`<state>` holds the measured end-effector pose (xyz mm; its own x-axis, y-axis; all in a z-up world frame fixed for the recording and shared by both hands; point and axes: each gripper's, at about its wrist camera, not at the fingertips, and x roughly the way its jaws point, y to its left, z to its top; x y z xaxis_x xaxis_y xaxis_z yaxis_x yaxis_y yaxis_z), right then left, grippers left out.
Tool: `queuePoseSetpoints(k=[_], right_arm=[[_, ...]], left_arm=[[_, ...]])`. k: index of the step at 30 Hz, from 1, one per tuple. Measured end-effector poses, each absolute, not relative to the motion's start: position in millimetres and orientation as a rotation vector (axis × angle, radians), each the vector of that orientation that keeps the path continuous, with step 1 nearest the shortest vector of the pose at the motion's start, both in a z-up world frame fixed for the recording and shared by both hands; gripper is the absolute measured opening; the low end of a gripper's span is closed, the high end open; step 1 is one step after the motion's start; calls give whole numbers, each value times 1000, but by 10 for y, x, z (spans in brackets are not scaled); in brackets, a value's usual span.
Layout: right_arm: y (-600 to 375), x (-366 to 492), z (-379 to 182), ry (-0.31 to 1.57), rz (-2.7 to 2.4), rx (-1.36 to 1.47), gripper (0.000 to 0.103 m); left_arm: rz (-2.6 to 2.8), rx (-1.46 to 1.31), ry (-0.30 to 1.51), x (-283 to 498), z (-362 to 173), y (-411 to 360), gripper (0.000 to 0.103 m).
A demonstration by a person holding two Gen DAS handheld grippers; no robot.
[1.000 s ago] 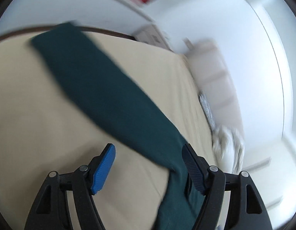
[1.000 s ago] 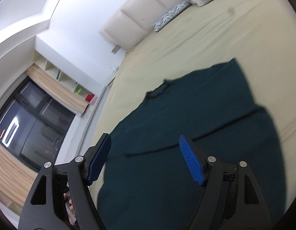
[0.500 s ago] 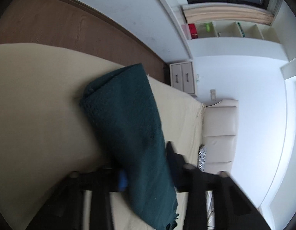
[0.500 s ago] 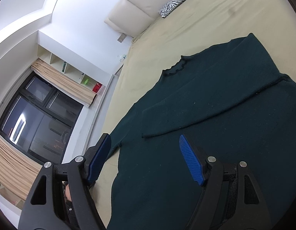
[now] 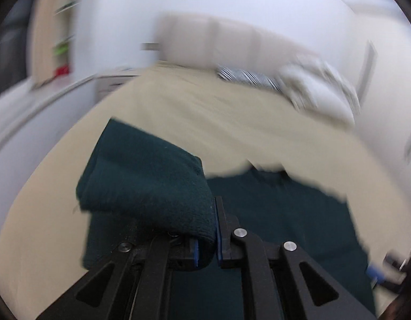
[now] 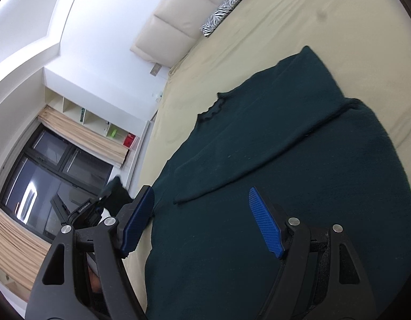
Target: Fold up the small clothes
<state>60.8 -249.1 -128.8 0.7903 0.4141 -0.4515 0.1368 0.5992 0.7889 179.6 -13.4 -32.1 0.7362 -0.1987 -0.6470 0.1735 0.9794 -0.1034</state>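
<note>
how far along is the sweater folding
Early stage. Done: one sleeve already lies folded across the dark green sweater spread on the bed. In hand: the left hand-held gripper has just closed on the other sleeve and holds it lifted. Left: laying it across and folding the body; the right hand-held gripper hangs open above it.

Bedroom with white walls

A beige bed (image 6: 338,21) fills the right; padded headboard (image 6: 178,24) upper centre, dark window (image 6: 58,170) and shelves (image 6: 98,122) at left.

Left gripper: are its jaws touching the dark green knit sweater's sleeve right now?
Touching. In the left wrist view the left gripper has just closed its jaws on a fold of the dark green knit sweater.
</note>
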Motion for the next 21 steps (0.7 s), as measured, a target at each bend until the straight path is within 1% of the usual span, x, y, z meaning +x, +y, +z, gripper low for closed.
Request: queuePoseSetpoints(k=[1, 2, 4, 5, 7, 8, 9, 11, 16, 17, 21], right_arm=[[-2543, 610, -1311, 664, 167, 940, 74], [-2604, 587, -1343, 666, 155, 950, 74], [-2703, 564, -1395, 670, 141, 966, 74], [-2740, 569, -1418, 677, 133, 968, 74], [-2811, 580, -1459, 702, 123, 968, 74], [-2827, 603, -1472, 708, 127, 968, 74], [-2832, 645, -1477, 717, 134, 964, 74], [-2794, 777, -1487, 736, 147, 949, 74], [-2408, 1270, -1451, 823, 246, 919, 74], [-2308, 1366, -1445, 840, 265, 900, 74], [-1987, 1750, -1591, 970, 207, 811, 73]], left_arm=[[-246, 55, 746, 1796, -536, -558, 15], [-271, 106, 777, 1742, -702, -801, 17], [-301, 195, 848, 1640, -1029, -1157, 28], [-307, 216, 875, 1607, -1157, -1245, 39], [-299, 208, 876, 1564, -1218, -1230, 52], [-291, 190, 871, 1529, -1206, -1155, 66], [-282, 175, 859, 1528, -1174, -1139, 76], [-284, 135, 828, 1390, -1146, -973, 80], [-238, -82, 799, 1258, -969, -312, 80], [-212, -123, 810, 1288, -1008, -170, 80], [-177, -213, 856, 1305, -1182, 139, 74]])
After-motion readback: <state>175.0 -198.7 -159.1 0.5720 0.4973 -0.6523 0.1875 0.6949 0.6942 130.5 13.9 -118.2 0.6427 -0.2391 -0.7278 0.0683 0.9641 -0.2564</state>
